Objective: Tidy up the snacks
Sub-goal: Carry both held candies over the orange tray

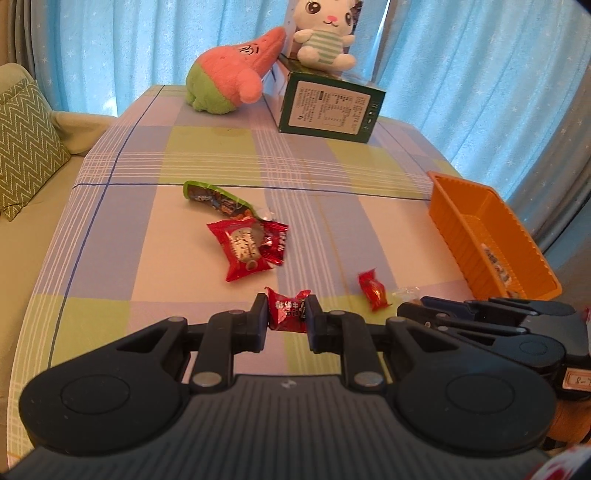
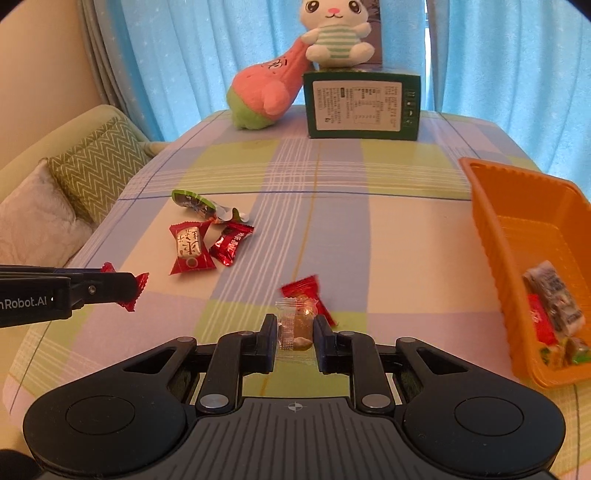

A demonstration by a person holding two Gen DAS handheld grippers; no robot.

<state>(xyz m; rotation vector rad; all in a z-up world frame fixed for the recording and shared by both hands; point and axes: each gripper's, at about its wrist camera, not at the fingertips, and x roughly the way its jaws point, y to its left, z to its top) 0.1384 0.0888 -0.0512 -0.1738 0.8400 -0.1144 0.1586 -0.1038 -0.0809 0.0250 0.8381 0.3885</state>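
Note:
My left gripper (image 1: 287,314) is shut on a small red candy (image 1: 286,309), lifted just above the checked tablecloth (image 1: 221,155); from the right wrist view that gripper (image 2: 131,288) and its red candy (image 2: 138,286) enter at the left edge. My right gripper (image 2: 295,330) is shut on a clear-wrapped brown candy (image 2: 297,325), and a red candy (image 2: 304,291) lies on the cloth just beyond it. That same red candy (image 1: 373,290) shows right of my left fingers. Further out lie a large red packet (image 1: 243,249), a smaller red packet (image 2: 231,243) and a green wrapper (image 1: 218,199).
An orange tray (image 2: 491,236) at the right edge holds several wrapped snacks (image 2: 554,302). At the far end stand a green box (image 2: 364,105), a pink plush (image 2: 269,92) and a white bunny plush (image 2: 336,33). A sofa with cushions (image 2: 96,166) lies to the left, blue curtains behind.

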